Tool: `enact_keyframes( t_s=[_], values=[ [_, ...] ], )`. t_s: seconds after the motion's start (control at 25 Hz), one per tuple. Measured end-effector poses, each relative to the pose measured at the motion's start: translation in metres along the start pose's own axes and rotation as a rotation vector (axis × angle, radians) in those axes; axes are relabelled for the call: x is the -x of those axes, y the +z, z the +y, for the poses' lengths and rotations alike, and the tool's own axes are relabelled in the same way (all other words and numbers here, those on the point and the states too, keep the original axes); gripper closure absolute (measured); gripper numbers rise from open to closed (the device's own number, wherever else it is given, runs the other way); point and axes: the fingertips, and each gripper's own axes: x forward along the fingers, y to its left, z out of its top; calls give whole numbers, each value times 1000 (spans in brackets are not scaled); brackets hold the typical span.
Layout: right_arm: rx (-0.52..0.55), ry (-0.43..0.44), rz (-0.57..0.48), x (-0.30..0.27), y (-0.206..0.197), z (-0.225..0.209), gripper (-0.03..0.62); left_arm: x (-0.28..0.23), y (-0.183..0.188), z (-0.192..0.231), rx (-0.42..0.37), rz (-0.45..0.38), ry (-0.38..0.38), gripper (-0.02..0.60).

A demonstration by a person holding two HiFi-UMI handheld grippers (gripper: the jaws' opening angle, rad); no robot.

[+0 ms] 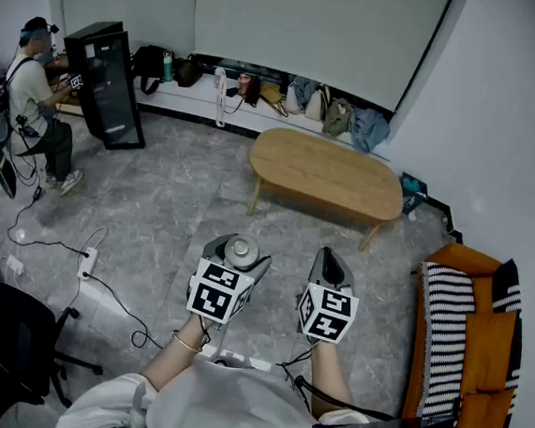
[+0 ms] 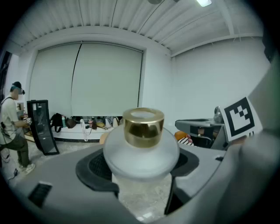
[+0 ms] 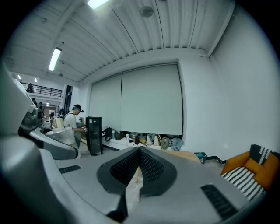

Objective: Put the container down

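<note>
Left gripper (image 1: 236, 254) grips the frosted container (image 2: 141, 151), jaws spread wide on its round body so it rides upright above the floor. Right gripper (image 3: 139, 166), beside it, is closed and empty. The wooden table (image 1: 328, 174) far ahead looks like the landing spot.

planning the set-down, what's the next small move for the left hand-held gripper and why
Probably carry it forward to the wooden table, holding the grip. The left hand-held gripper clamps the frosted container upright, gold cap on top, over floor short of the table. The right hand-held gripper is shut and empty.
</note>
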Motion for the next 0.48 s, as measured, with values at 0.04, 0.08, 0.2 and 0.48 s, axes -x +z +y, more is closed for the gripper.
enact_keyframes(
  t_s=[0.04,0.08,0.2,0.48],
  values=[
    [1,-1,1,0,0,2,572,1,0,1,-3,-1,-2,241],
    [2,-1,1,0,-1,4,572,2,0,2,-5,-2,-4,241],
    [-1,8,0,-2,-2,12,572,5,-2,8,-10,-3,-8,241],
    [-65,-10,-23,-13,2,20,571,7,0,31,-22,4,-21,241]
  ],
)
